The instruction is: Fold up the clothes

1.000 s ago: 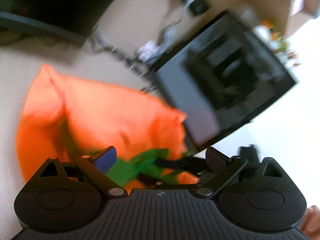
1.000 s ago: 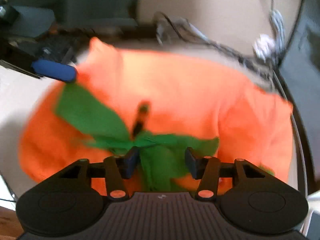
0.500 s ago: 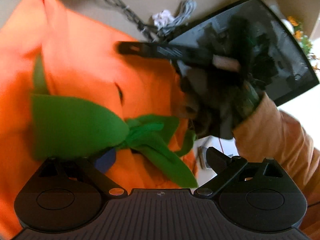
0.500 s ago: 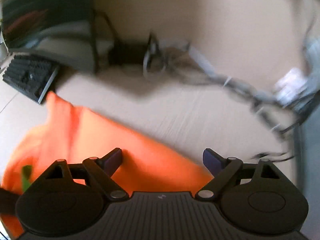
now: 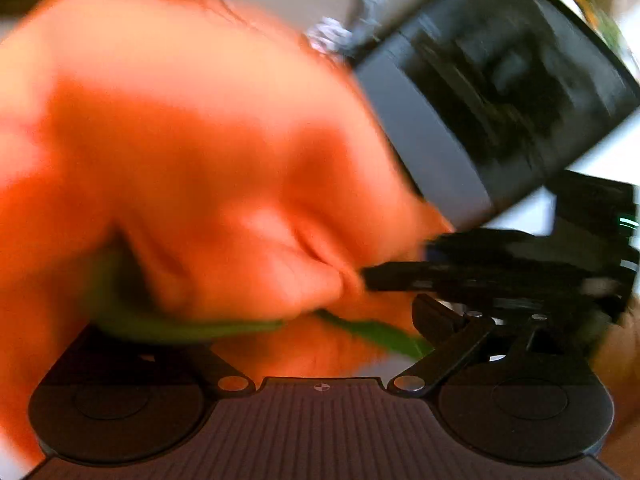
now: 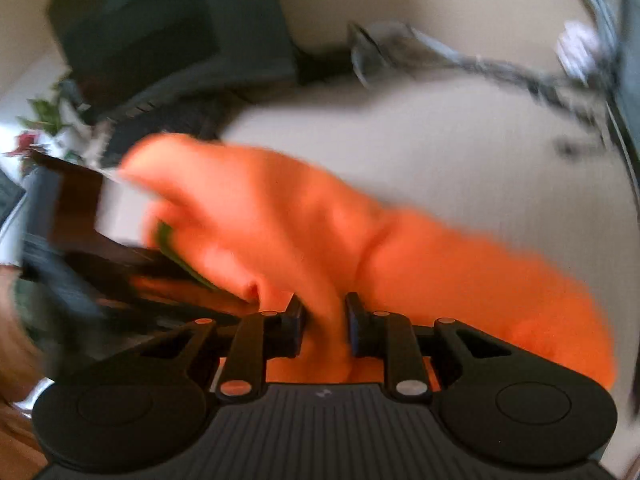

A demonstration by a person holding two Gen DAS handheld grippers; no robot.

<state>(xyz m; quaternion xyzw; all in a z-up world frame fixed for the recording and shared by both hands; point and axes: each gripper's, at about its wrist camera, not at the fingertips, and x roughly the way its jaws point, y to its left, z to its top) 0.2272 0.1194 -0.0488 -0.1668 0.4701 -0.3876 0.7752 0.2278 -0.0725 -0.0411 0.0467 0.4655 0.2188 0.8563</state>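
Pinching a fold of the orange garment [image 6: 360, 248], the right claw [image 6: 323, 320] has just closed; next, carry it across.

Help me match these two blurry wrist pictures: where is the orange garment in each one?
Left wrist view: the orange garment fills the left and centre, its green trim low by the camera's own jaws.
Right wrist view: it runs from centre-left to lower right, a fold pinched in the right gripper.
Shared landmark: the grey cable bundle on the table behind it, top centre in the left view.
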